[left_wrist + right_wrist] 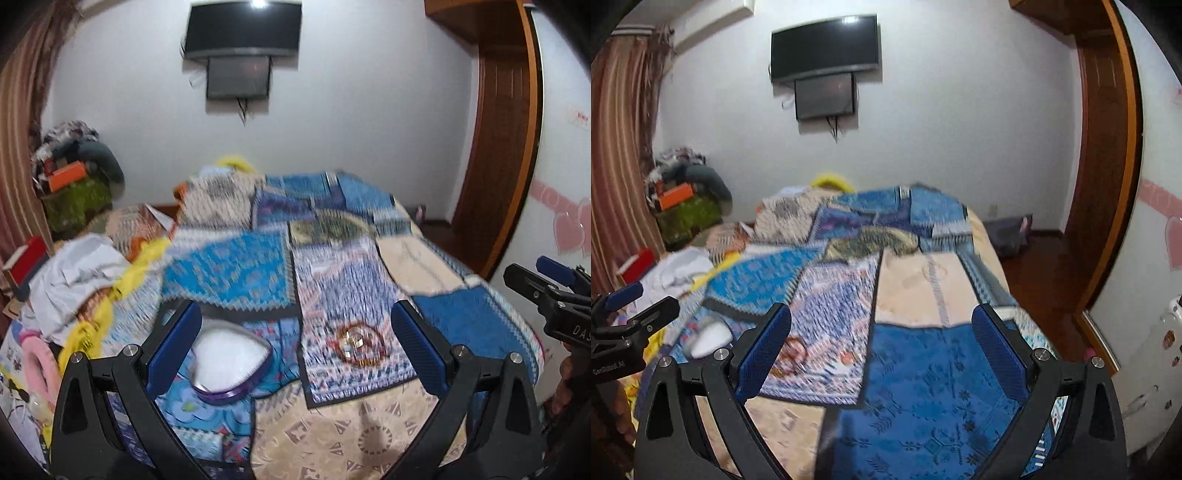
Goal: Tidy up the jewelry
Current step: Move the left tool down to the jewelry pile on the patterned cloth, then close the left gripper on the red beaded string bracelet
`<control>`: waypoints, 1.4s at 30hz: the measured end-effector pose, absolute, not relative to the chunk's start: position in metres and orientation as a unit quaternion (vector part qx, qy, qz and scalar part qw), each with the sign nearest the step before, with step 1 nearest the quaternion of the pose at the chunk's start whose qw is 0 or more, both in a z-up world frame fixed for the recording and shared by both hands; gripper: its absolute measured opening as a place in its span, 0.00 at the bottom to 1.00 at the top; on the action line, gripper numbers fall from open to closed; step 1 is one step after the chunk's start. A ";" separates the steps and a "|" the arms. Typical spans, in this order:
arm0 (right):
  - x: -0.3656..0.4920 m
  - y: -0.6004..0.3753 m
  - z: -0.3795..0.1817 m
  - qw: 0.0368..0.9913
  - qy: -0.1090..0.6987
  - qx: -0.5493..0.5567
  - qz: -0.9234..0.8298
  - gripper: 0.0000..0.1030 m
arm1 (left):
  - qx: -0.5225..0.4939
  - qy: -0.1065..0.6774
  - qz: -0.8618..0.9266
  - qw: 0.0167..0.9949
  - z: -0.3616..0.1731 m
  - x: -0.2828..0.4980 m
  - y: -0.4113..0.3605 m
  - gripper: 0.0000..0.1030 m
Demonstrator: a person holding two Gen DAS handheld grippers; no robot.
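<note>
A heart-shaped jewelry box with a purple rim and white lining lies open on the patchwork bedspread, just ahead of my left gripper's left finger. Several red and gold bangles lie in a pile on the bedspread to the box's right, between my left fingers in view. My left gripper is open and empty above them. My right gripper is open and empty over the blue patch; the bangles show blurred by its left finger, and the box lies further left.
A pile of white and yellow cloth and a pink item lie at the bed's left side. Boxes and clothes are stacked by the curtain. A wooden door stands at right. Two screens hang on the wall.
</note>
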State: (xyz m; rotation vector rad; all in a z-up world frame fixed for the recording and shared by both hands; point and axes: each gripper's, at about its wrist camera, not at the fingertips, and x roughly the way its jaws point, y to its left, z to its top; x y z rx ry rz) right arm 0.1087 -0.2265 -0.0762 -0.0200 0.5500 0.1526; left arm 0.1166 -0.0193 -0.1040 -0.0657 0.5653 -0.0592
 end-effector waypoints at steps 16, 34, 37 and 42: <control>0.145 -0.237 -0.134 0.921 0.374 -0.006 0.113 0.85 | -0.054 0.405 -0.103 0.907 -0.174 0.162 -0.036 0.61; 0.171 -0.219 -0.153 0.890 0.417 -0.010 0.185 0.48 | -0.068 0.425 -0.132 0.893 -0.192 0.180 -0.047 0.16; 0.171 -0.216 -0.155 0.887 0.421 -0.016 0.190 0.45 | -0.077 0.427 -0.132 0.891 -0.194 0.181 -0.045 0.12; 0.174 -0.212 -0.159 0.883 0.427 -0.024 0.192 0.38 | -0.090 0.425 -0.144 0.889 -0.196 0.183 -0.043 0.03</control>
